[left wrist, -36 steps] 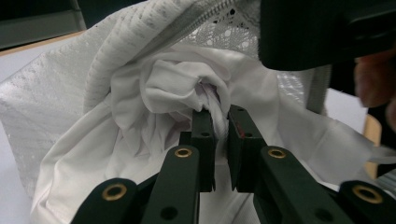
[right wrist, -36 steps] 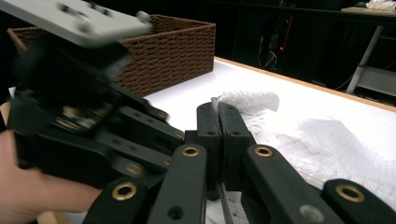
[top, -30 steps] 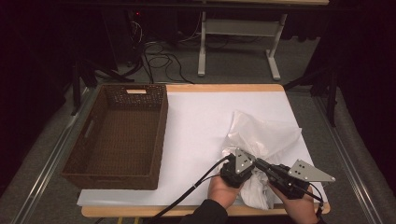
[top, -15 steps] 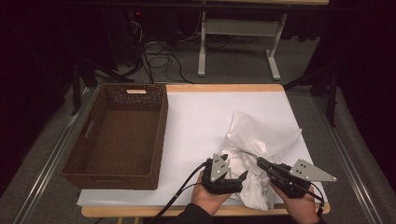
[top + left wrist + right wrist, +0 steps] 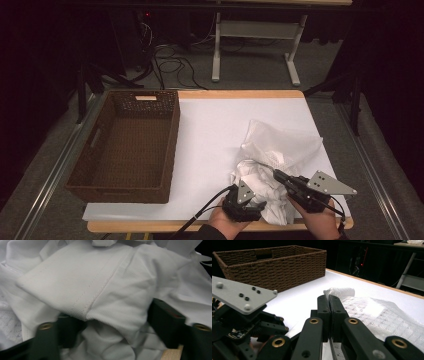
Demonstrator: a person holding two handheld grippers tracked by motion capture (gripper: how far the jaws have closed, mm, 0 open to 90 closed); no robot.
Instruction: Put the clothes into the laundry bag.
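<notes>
While our right gripper (image 5: pixel 328 298) pinches the white garment (image 5: pixel 280 155) at the table's near right, our left gripper (image 5: pixel 112 322), jaws just closing around a seamed fold, should bite deeper.

In the left gripper view, the crumpled white cloth garment (image 5: pixel 100 290) runs past every edge, so its outline cannot be told, and the left gripper's (image 5: pixel 110 327) black jaws are blurred beside a fold of it. In the high view, that garment (image 5: pixel 280 155) hides the left gripper's (image 5: pixel 252 202) tips. Beyond the garment, the brown woven wicker basket (image 5: pixel 274 265) is cut off at the right gripper view's left edge.
</notes>
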